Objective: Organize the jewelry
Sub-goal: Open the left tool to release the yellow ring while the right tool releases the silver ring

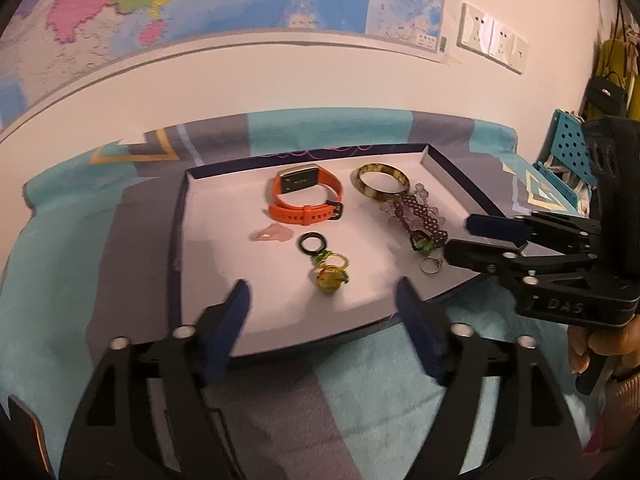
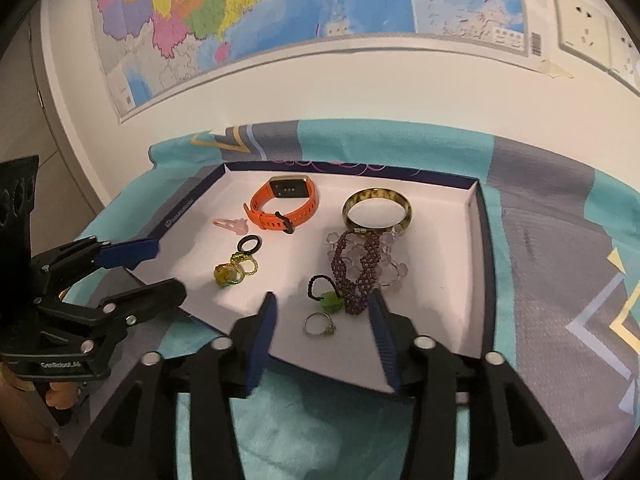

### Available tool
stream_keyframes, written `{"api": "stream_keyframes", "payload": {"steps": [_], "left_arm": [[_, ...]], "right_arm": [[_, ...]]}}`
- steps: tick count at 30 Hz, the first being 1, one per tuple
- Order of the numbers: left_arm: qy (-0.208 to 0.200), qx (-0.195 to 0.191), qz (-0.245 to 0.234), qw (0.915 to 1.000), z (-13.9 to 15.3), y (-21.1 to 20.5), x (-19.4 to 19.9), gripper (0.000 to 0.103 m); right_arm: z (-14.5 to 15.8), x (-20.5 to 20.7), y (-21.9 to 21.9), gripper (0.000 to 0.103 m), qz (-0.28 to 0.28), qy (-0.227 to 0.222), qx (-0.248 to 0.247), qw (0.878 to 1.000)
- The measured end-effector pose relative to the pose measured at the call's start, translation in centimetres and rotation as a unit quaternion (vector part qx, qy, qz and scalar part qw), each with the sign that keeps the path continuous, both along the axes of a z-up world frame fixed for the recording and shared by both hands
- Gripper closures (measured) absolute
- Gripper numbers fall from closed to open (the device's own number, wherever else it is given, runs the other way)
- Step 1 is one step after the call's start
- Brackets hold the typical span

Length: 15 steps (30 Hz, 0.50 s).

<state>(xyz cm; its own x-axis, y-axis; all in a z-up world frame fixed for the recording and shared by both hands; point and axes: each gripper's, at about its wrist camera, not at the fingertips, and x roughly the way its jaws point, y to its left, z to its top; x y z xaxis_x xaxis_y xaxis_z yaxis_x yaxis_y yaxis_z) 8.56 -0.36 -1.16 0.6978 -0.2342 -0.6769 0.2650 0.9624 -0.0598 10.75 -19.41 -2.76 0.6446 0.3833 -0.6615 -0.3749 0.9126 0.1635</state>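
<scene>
Both the left gripper (image 1: 322,292) and right gripper (image 2: 323,312) hang wide apart and empty over the tray's (image 2: 476,264) near edge, jewelry all inside.

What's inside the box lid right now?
Inside the lid: orange watch, bangle, beaded bracelets, silver ring, black ring, green-yellow rings, pink clip. The bracelets overlap; what is beneath them is hidden.

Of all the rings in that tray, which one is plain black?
The small black ring just below the orange watch. The beaded rings touching it are yellow-green, and the silver ring lies apart near the front edge.
</scene>
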Motion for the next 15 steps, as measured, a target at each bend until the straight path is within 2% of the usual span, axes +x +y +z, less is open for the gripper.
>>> {"api": "stream_keyframes", "payload": {"steps": [6,9,12,15], "left_arm": [[-0.012,0.002,0.026,0.9996,0.4,0.8,-1.8,0.006],[-0.022,0.007,0.037,0.9990,0.6,0.9,-2.6,0.006],[-0.025,0.009,0.050,0.9984,0.6,1.1,-3.2,0.006],[-0.022,0.010,0.059,0.9980,0.6,1.3,-3.5,0.006]], "right_arm": [[0.0,-1.5,-0.4,0.033,-0.009,-0.007,-0.001,1.000],[0.0,-2.4,-0.4,0.019,-0.014,-0.014,-0.003,1.000],[0.0,-3.2,-0.3,0.011,-0.021,-0.021,-0.004,1.000],[0.1,-4.1,-0.4,0.007,-0.032,-0.033,-0.013,0.999]]}}
